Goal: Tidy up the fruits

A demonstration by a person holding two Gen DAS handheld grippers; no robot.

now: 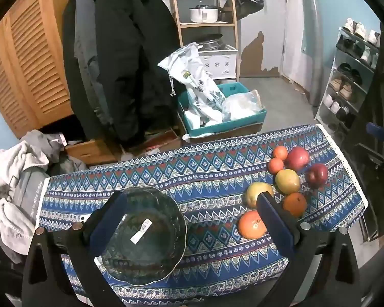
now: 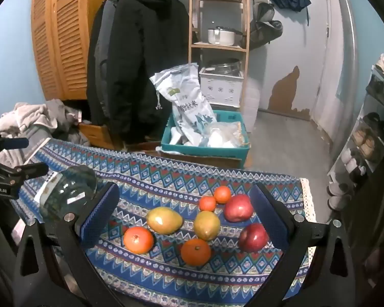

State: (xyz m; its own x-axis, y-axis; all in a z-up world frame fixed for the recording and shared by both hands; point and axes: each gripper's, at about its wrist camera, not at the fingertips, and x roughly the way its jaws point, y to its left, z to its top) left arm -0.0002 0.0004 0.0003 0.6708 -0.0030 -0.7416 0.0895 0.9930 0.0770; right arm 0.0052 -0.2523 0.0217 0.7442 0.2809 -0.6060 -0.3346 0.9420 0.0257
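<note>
A clear glass bowl (image 1: 143,235) with a white barcode sticker sits on the patterned tablecloth (image 1: 212,174) at the left; it also shows in the right wrist view (image 2: 66,195). My left gripper (image 1: 189,220) is open above the table, its left finger over the bowl's rim. Several fruits lie in a cluster on the right: oranges (image 2: 195,252), two yellow-green mangoes (image 2: 164,220), two red apples (image 2: 253,238). My right gripper (image 2: 184,220) is open and empty, its fingers spread on either side of the fruit cluster.
Behind the table stand a teal crate (image 2: 204,151) with bags, a wooden shelf (image 2: 219,47) with a pot, hanging dark coats (image 2: 138,58) and a pile of clothes (image 2: 30,122). A shoe rack (image 2: 371,133) stands right. The left gripper (image 2: 25,170) shows at the left edge.
</note>
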